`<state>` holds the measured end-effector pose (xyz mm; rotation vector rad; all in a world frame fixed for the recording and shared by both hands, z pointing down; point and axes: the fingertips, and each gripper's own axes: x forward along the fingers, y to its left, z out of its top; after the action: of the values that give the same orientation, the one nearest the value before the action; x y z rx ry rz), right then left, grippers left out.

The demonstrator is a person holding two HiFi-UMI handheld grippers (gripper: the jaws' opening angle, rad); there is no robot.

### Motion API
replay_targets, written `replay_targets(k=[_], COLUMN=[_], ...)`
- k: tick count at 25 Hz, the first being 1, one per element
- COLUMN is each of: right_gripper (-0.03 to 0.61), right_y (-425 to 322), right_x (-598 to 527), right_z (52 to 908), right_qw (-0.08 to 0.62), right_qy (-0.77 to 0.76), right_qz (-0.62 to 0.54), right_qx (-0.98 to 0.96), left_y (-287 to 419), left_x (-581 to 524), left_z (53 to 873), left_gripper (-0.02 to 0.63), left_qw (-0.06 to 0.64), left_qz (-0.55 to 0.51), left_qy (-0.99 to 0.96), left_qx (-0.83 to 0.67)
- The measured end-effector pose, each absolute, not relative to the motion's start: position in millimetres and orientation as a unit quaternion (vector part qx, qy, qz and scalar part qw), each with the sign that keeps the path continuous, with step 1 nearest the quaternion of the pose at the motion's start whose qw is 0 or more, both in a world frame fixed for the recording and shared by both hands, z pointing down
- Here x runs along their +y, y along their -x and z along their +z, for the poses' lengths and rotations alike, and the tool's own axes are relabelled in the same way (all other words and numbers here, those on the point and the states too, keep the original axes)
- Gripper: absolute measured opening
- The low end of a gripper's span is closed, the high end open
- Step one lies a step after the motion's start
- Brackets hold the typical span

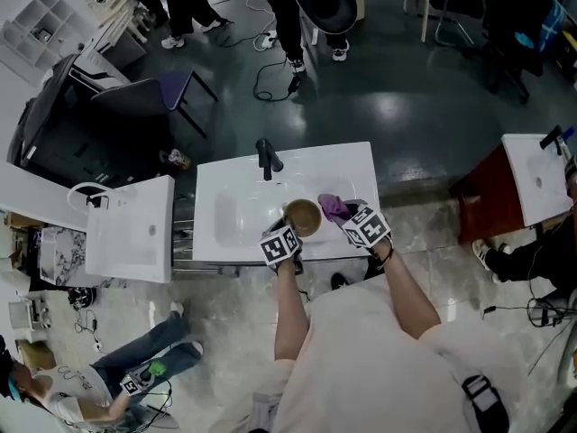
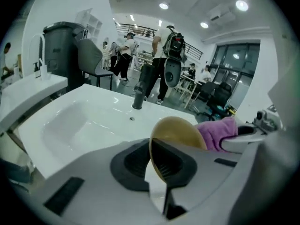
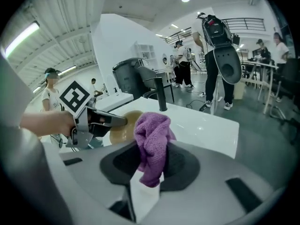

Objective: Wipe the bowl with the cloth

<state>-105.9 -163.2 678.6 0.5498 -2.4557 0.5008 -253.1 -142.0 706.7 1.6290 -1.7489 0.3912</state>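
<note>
A tan bowl (image 1: pixel 303 216) is held tilted on edge above the white sink top (image 1: pixel 352 165), near its front right. My left gripper (image 1: pixel 290 234) is shut on the bowl's rim (image 2: pixel 159 159), which runs between its jaws. Just right of the bowl my right gripper (image 1: pixel 347 216) is shut on a purple cloth (image 1: pixel 332 207). In the right gripper view the cloth (image 3: pixel 151 144) hangs bunched from the jaws, with the bowl (image 3: pixel 123 126) and the left gripper (image 3: pixel 93 120) beyond it to the left. The cloth (image 2: pixel 216 132) sits close behind the bowl; contact is unclear.
A black faucet (image 1: pixel 267 159) stands at the back of the sink basin (image 1: pixel 236 216). A second white sink unit (image 1: pixel 131 228) is to the left and a third (image 1: pixel 534 177) to the right. Several people stand on the dark floor beyond; one person (image 1: pixel 108 379) crouches at lower left.
</note>
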Motion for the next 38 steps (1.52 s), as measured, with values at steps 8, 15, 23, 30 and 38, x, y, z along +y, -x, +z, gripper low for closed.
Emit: replay_targets(k=[8,15,23,30,38], right_gripper=[0.1,0.1,0.1,0.1,0.1], right_y=[109,105,100,96,91], right_x=[-166,-164,-166,-168,-165], right_z=[669,670,671,671,675], right_qw=[0.272,0.263,0.253,0.246,0.24], right_qy=[-0.227,-0.243,-0.255,-0.262,-0.267], right_qz=[0.196,0.211,0.228,0.237,0.244], right_qx=[-0.914,-0.91,-0.905,-0.903,-0.901], left_y=[240,244,249,249,248], left_x=[-148,-136,-131,-132,-131], left_z=[712,722,728,726,727], left_gripper=[0.017,0.017,0.017,0.017,0.017], left_qw=[0.349,0.363,0.375,0.372,0.367], left_qz=[0.184,0.194,0.184,0.186,0.19], left_qy=[-0.638,-0.627,-0.615,-0.615,-0.617], left_qx=[-0.661,-0.661,-0.668,-0.67,-0.67])
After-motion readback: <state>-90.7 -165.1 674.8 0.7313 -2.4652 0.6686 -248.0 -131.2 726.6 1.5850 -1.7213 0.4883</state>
